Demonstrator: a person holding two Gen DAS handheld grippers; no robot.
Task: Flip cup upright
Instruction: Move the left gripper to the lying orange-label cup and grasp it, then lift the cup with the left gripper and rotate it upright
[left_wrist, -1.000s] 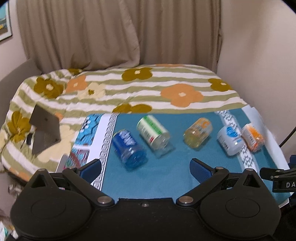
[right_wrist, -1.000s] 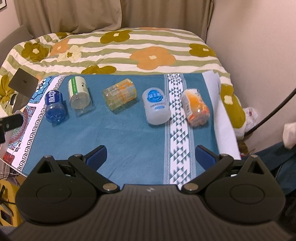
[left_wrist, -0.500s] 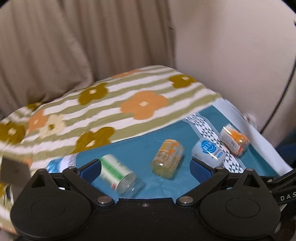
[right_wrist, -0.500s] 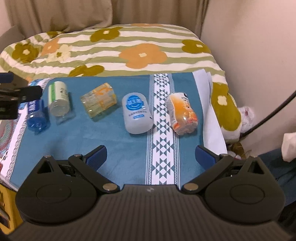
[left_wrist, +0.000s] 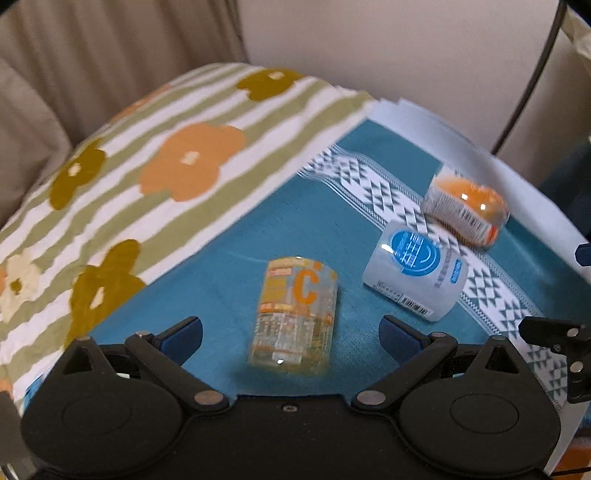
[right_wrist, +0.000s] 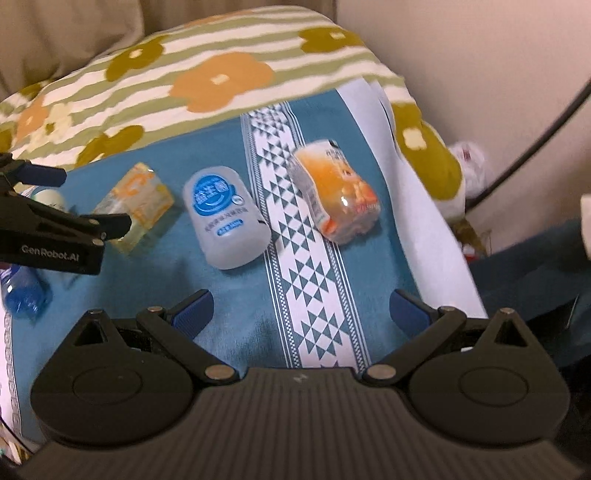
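While the cups lie on their sides in a row across the teal cloth (left_wrist: 236, 236), the left gripper (left_wrist: 290, 334) hangs over the yellow cup (left_wrist: 295, 314), claw spread wide and empty, a blue pad on either side of it, not touching. That looks like a deliberate line-up: the cup's long axis runs straight away from the claw, so the fingers could close across its round body. Just beside it, toward the cloth's right edge, lies the white cup (left_wrist: 415, 275) with the blue label, and beyond that the orange cup (left_wrist: 463, 206), resting on the patterned band. The right gripper (right_wrist: 301, 308) hovers nearer the front edge, claw wide too, nothing in it, aimed between the white cup (right_wrist: 225, 218) and the orange cup (right_wrist: 336, 192). My guess is it waits its turn. A blue cup (right_wrist: 22, 291) sits by the left edge, blurred. None stands upright yet.
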